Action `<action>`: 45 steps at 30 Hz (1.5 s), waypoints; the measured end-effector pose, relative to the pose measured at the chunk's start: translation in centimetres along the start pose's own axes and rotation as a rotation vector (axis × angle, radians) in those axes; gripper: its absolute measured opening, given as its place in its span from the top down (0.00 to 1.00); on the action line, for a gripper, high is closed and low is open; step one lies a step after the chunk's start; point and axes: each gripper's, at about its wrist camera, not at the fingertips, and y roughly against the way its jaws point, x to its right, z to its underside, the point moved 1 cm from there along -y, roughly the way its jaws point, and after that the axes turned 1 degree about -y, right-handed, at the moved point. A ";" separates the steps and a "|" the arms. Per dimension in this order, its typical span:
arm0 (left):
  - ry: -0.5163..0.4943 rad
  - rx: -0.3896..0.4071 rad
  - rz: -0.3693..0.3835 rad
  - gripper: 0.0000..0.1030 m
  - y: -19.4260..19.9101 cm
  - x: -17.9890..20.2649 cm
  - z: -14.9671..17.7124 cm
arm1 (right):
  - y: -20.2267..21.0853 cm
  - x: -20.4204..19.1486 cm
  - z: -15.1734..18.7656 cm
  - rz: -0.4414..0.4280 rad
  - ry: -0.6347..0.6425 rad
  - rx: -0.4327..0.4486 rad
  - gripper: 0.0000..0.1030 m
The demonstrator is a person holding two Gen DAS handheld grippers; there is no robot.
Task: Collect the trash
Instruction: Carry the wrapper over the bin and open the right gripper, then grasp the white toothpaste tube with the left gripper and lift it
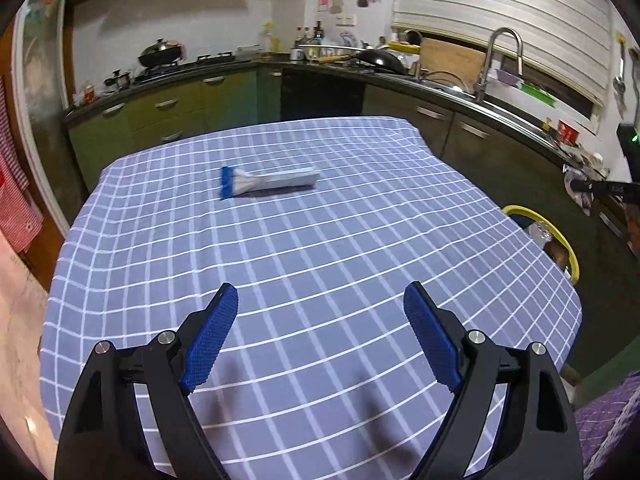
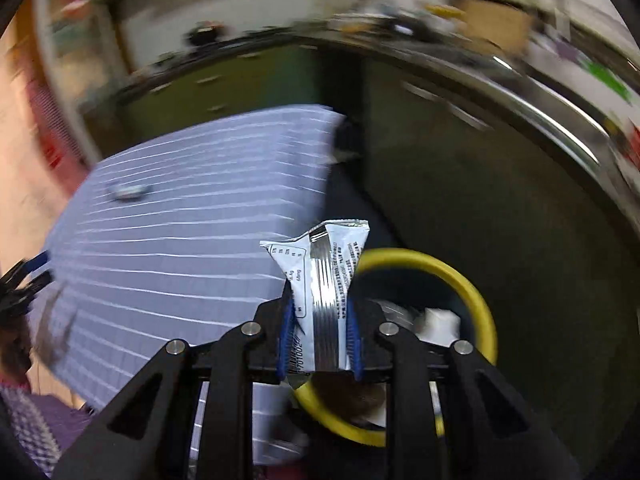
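Wrapper [image 2: 320,280] pinched in right gripper [image 2: 320,316] over yellow-rimmed bin [image 2: 476,296] holding white scraps; left gripper [image 1: 320,300] spread wide, empty, near tube [image 1: 272,182].

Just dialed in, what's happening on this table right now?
Trash pickup is midway. The right tool is shut on a white and silver wrapper and holds it beside the table edge, over the yellow-rimmed bin, which already has trash inside. The view is motion-blurred. The left tool is open and empty above the checked tablecloth. One more piece remains on the table: a white packet with a blue end, lying flat and untouched.
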 end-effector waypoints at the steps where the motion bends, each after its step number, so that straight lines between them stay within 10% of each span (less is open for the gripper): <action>1: -0.007 0.000 0.005 0.18 0.0 0.4 -0.1 | -0.3 1.3 0.4 0.017 -0.025 -0.009 0.78; 9: -0.062 -0.016 0.012 0.18 -0.5 2.7 -0.8 | -4.8 7.3 1.6 0.079 -0.118 -0.083 0.78; 16: -0.059 -0.035 0.017 0.18 -1.1 2.5 -0.9 | -6.4 8.2 0.7 0.136 -0.112 -0.094 0.59; 36: -0.107 -0.086 0.048 0.16 -6.2 -1.3 -6.2 | -2.0 -4.1 0.2 -0.072 0.067 0.003 0.48; 45: -0.287 -0.131 0.150 0.16 -11.7 -4.0 -12.0 | -4.1 -5.1 -0.7 -0.080 0.079 -0.033 0.48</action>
